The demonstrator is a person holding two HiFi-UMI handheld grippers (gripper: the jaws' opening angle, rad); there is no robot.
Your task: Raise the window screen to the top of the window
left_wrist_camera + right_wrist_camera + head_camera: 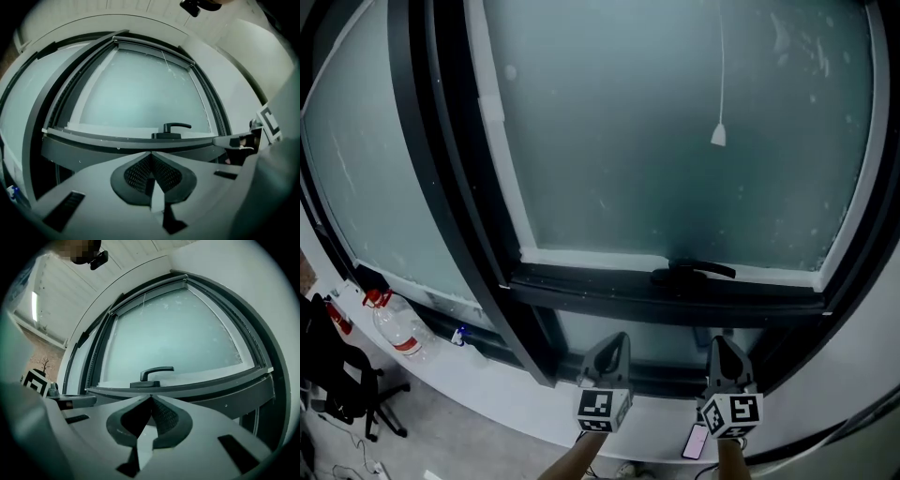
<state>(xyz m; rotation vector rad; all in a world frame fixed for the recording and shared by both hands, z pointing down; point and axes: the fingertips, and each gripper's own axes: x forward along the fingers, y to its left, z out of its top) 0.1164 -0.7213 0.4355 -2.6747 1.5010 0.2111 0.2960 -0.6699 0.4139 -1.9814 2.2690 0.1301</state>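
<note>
The window (675, 141) has frosted glass in a dark frame, and a black handle (694, 272) lies on its lower rail. A thin pull cord with a white bell end (718, 136) hangs in front of the upper glass. In the left gripper view a slim roller bar (154, 47) runs along the top of the window. My left gripper (619, 339) and right gripper (719, 343) sit side by side below the lower rail, pointing up at it. Both are shut on nothing. The handle (171, 129) stands just beyond the left jaws and also beyond the right jaws, handle (152, 376).
A white sill (487, 394) curves under the window. A clear bottle with a red cap (398, 328) stands at the left. A black chair (337, 380) is on the floor below it. A pink phone (696, 441) lies beside my right gripper.
</note>
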